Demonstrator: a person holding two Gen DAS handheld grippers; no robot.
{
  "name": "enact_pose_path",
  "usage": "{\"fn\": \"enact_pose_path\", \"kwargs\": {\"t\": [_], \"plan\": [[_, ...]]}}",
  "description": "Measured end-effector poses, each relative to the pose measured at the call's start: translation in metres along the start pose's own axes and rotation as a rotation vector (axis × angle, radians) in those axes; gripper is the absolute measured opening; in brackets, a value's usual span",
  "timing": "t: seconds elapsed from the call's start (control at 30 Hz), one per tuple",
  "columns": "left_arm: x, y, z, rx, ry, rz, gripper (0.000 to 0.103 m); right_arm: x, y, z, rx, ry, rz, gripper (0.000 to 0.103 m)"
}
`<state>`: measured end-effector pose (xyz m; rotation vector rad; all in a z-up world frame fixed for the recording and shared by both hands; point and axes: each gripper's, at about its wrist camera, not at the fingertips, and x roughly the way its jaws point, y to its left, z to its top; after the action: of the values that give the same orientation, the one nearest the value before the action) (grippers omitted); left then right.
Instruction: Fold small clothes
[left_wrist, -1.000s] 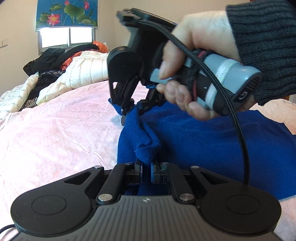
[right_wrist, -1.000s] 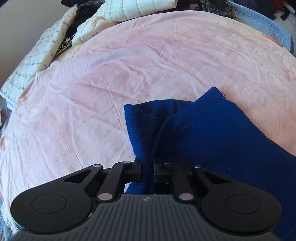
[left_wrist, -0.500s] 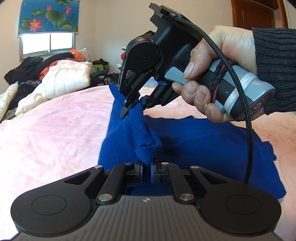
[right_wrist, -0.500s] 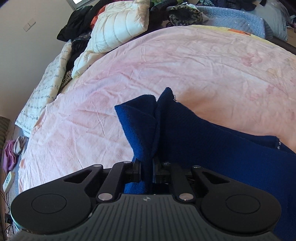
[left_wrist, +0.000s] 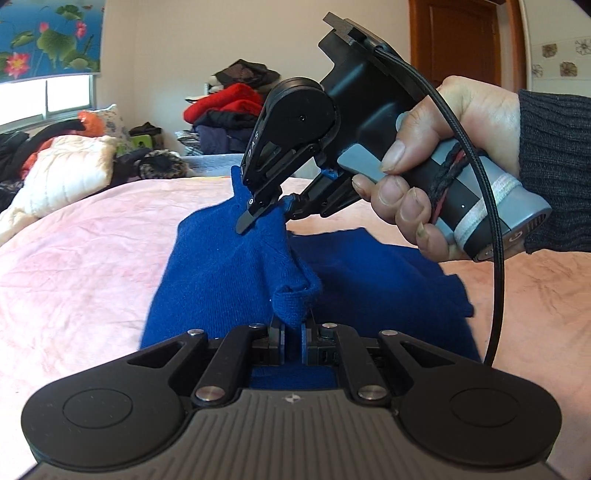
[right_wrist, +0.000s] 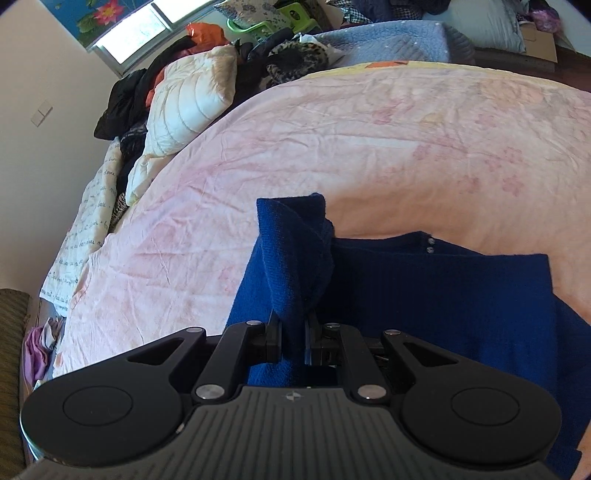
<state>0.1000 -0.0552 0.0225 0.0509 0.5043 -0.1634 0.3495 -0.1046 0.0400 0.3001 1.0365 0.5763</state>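
A dark blue knit garment (left_wrist: 369, 273) lies on the pink bedsheet (left_wrist: 74, 258). My left gripper (left_wrist: 292, 332) is shut on one bunched edge of it. My right gripper (left_wrist: 266, 218), held by a hand, is shut on the same edge farther away and lifts it off the bed. In the right wrist view the right gripper (right_wrist: 293, 332) pinches a raised fold of the garment (right_wrist: 443, 295), whose flat part lies to the right with small buttons (right_wrist: 430, 245) near its far edge.
A white quilted jacket (right_wrist: 184, 99) and dark clothes (right_wrist: 125, 96) are piled at the bed's far left. A heap of red and dark clothes (left_wrist: 225, 107) stands behind the bed. A blue-grey blanket (right_wrist: 388, 40) lies at the far end.
Both grippers have lifted the gripped edge of the blue garment higher and carried it over toward the rest of the garment. Both stayed shut on it.
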Motion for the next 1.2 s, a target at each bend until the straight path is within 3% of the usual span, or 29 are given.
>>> {"fn": "enact_pose_path", "kwargs": {"t": [0.47, 0.83, 0.93, 1.0, 1.07, 1.2], "plan": [[0.029, -0.061, 0.006, 0.078, 0.040, -0.131, 0.008, -0.045, -0.089, -0.031, 0.123, -0.064, -0.028, 0.014], [0.027, -0.084, -0.002, 0.089, 0.062, -0.133, 0.008, -0.070, -0.137, -0.053, 0.220, -0.111, -0.023, 0.013], [0.026, -0.081, 0.000, 0.068, 0.065, -0.134, 0.008, -0.073, -0.152, -0.056, 0.334, -0.105, 0.092, 0.022], [0.023, -0.078, 0.002, 0.059, 0.057, -0.136, 0.008, -0.072, -0.158, -0.056, 0.376, -0.102, 0.113, 0.044], [0.021, -0.077, 0.004, 0.060, 0.048, -0.138, 0.008, -0.068, -0.156, -0.054, 0.384, -0.094, 0.103, 0.051], [0.020, -0.077, 0.002, 0.068, 0.045, -0.140, 0.008, -0.054, -0.152, -0.049, 0.379, -0.061, 0.096, 0.052]]}}
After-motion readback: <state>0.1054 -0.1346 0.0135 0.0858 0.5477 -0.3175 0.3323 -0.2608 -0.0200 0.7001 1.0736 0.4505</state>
